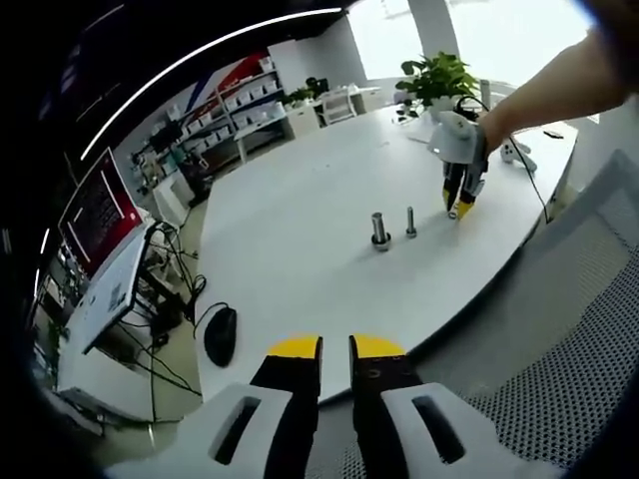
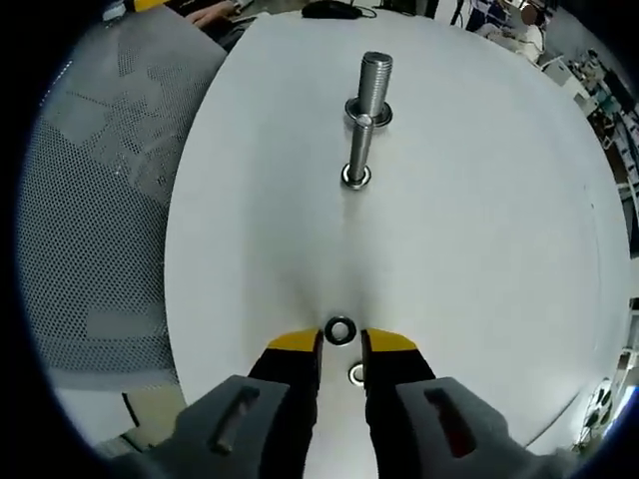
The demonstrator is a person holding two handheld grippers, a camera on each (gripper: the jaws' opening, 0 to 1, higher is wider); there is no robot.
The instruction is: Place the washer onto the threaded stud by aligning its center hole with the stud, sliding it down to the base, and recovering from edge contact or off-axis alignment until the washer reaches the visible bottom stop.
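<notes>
Two upright threaded studs stand on the white table: a thin stud and behind it a thicker stud with a collar low on its shaft. A dark washer lies flat on the table just at the tips of my right gripper, whose jaws stand slightly apart either side of it. A second small ring lies between the jaws further back. My left gripper hovers off the table's near edge, jaws a narrow gap apart, nothing between them.
A person's arm holds the right gripper. A black mouse lies near the table edge. A mesh chair stands beside the table. A potted plant sits at the far end, and a red-lit monitor stands beyond the table.
</notes>
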